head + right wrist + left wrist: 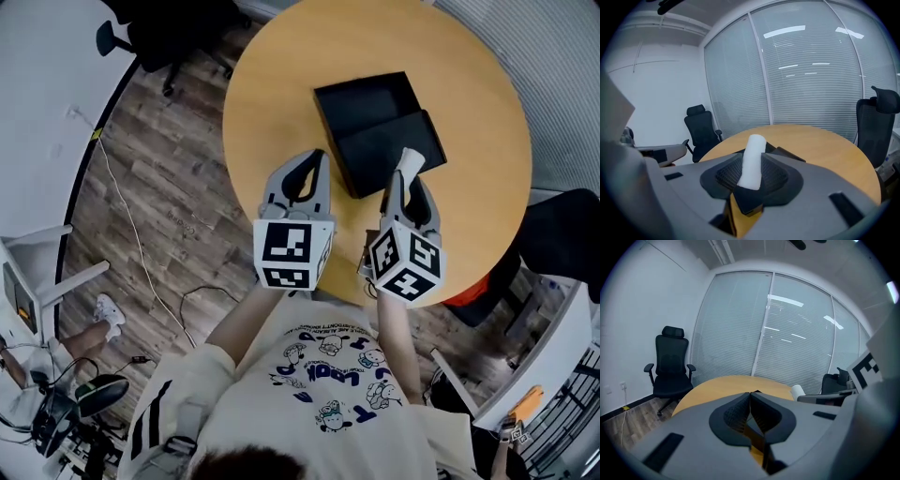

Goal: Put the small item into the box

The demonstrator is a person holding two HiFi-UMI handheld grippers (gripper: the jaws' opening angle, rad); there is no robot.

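Aloft, pinching a smooth white cylinder (751, 161) in right gripper (409, 173).
Clamps ribbed black pads (726, 175) on its lower half; holds left gripper (750, 397) pressed together, empty. Shows matte black rectangular box (364, 97) open on round wooden table (272, 84), flat lid (375, 155) at its 5 o'clock, cylinder over that lid.

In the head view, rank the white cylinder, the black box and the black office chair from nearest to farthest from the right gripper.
1. white cylinder: clamped between the jaws of the right gripper, sticking out past their tips.
2. black box: on the round table, just ahead of the gripper.
3. black office chair: on the floor, off the table's far left side.
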